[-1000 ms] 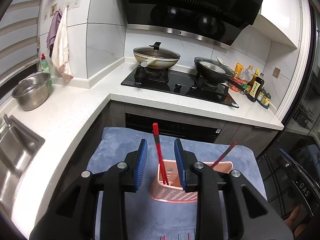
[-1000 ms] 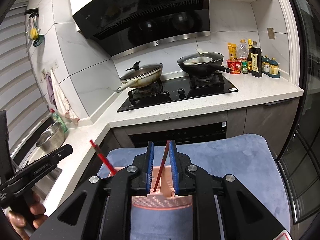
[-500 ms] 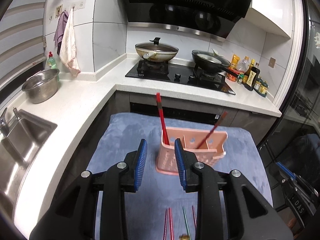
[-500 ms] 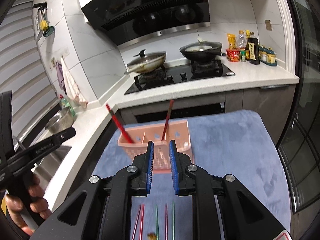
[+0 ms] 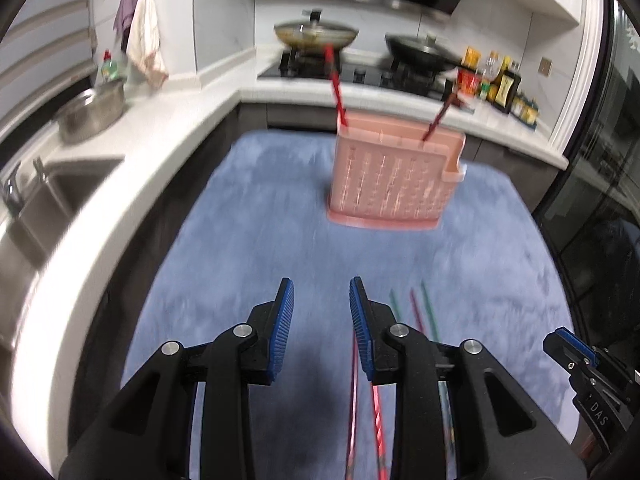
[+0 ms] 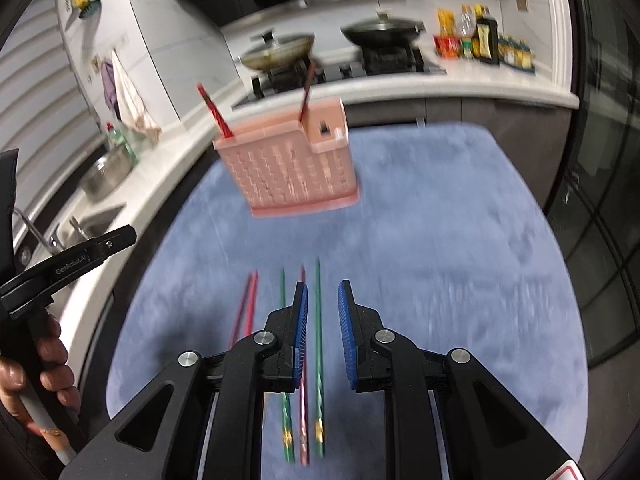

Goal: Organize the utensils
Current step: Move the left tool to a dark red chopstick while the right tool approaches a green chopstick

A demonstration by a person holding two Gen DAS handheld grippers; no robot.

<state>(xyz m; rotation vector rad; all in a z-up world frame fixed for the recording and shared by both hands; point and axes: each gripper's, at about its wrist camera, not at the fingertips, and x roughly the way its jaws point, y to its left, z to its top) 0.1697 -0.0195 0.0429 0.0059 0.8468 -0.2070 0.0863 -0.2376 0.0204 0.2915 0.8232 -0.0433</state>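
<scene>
**Both grippers empty above the loose chopsticks**

Left gripper [image 5: 320, 312]: spread, nothing between the blue pads, hanging over the blue mat [image 5: 248, 240] near its front edge. Right gripper [image 6: 322, 312]: likewise parted and empty, over the mat's front middle.

Pink utensil holder [image 6: 296, 168]: upright toward the mat's back edge, well apart from both tools. Already loaded with a red chopstick [image 6: 214, 114] leaning out of its left end and a darker chopstick [image 6: 306, 88] leaning out nearer its right end.

Five loose chopsticks flat on the mat near the front edge, roughly parallel, long axes running front to back, in line with the fingers of both tools:
- red pair [image 6: 246, 308], touching or nearly so, leftmost
- green chopstick [image 6: 283, 296]
- pink chopstick [image 6: 303, 412], mostly hidden under the right tool's left finger
- second green chopstick [image 6: 318, 320], lying directly in the right tool's open gap

Relation that matters: second green chopstick straight below and between the right tool's fingers, axis along them, so a plain descent and squeeze across its width looks sufficient. Red pair beneath the left tool's right finger in the left wrist view, just off its gap; a small sideways shift probably needed first. Right tool therefore better placed for the green stick, left for the red pair. Motion blur in both views; heights above the mat not readable.
</scene>
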